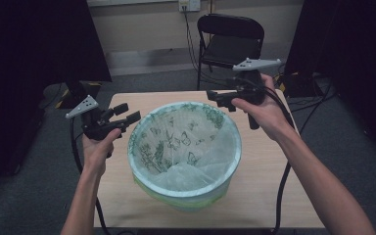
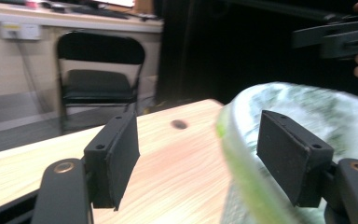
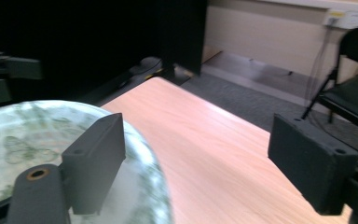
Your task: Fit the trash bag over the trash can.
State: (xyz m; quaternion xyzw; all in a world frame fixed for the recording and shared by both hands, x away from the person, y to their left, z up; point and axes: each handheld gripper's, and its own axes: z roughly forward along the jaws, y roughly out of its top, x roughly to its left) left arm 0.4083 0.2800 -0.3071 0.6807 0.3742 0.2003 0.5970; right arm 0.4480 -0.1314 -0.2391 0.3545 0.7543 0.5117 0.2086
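A round bin (image 1: 186,192) lined with a pale bag printed with green butterflies stands in the middle of the wooden table (image 1: 267,181). My left gripper (image 1: 131,112) is held just off the bin's left rim, jaws open. In the left gripper view the rim (image 2: 243,175) passes between the jaws of that gripper (image 2: 198,140), nearer the right one, with neither pad pressing on it. My right gripper (image 1: 218,99) hovers at the far right of the rim, open and empty. In the right gripper view its (image 3: 200,144) left jaw hangs over the bin's edge (image 3: 37,135).
A black folding chair (image 1: 230,41) stands behind the table, under a wall socket (image 1: 189,5). Dark curtains hang at both sides. Cables trail from both grippers down past the table's edges. Bare tabletop lies to the right of the bin.
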